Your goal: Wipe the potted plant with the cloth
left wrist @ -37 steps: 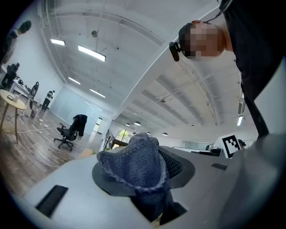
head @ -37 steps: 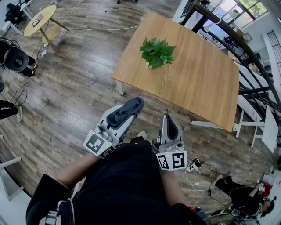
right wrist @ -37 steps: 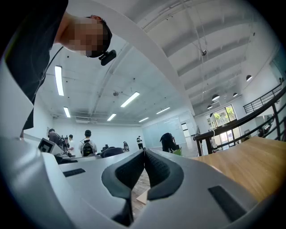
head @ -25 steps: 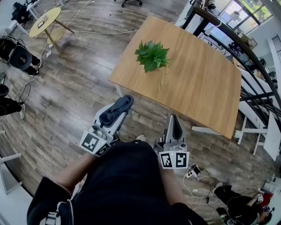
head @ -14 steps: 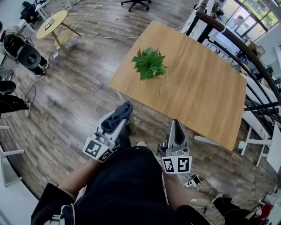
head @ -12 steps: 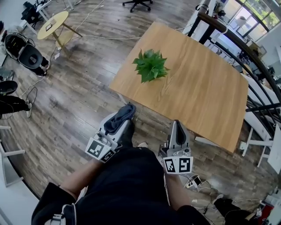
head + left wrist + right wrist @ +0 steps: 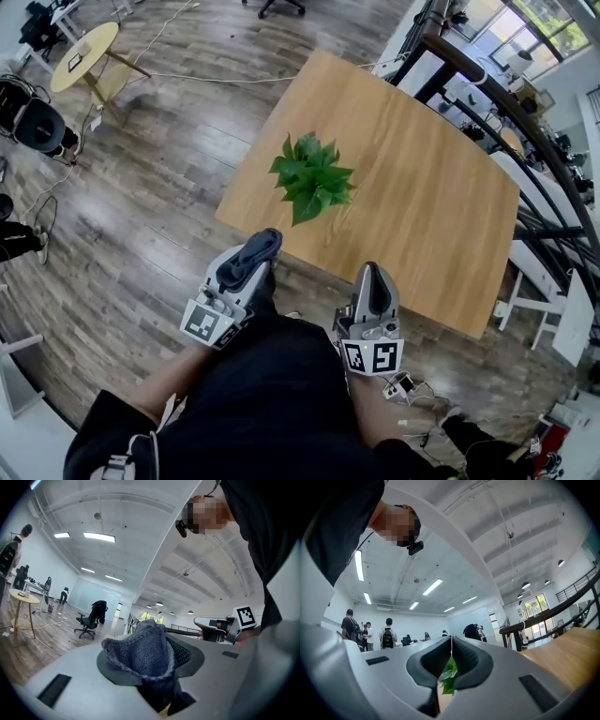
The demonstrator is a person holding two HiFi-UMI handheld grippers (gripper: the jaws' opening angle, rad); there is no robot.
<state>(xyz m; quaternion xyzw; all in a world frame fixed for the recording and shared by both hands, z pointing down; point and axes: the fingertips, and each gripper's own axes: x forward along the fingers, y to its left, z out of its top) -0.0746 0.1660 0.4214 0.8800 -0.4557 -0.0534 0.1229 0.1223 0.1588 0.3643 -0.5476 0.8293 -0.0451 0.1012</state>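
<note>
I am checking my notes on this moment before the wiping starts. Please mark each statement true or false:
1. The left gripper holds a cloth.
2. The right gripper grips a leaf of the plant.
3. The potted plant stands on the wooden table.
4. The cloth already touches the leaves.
1. True. The left gripper is shut on a grey-blue cloth.
2. False. The right gripper is shut on nothing. The leaves only show through the slit between its jaws, from farther off.
3. True. The potted plant stands on the wooden table.
4. False. The cloth is short of the plant, near the table's front edge.
</note>
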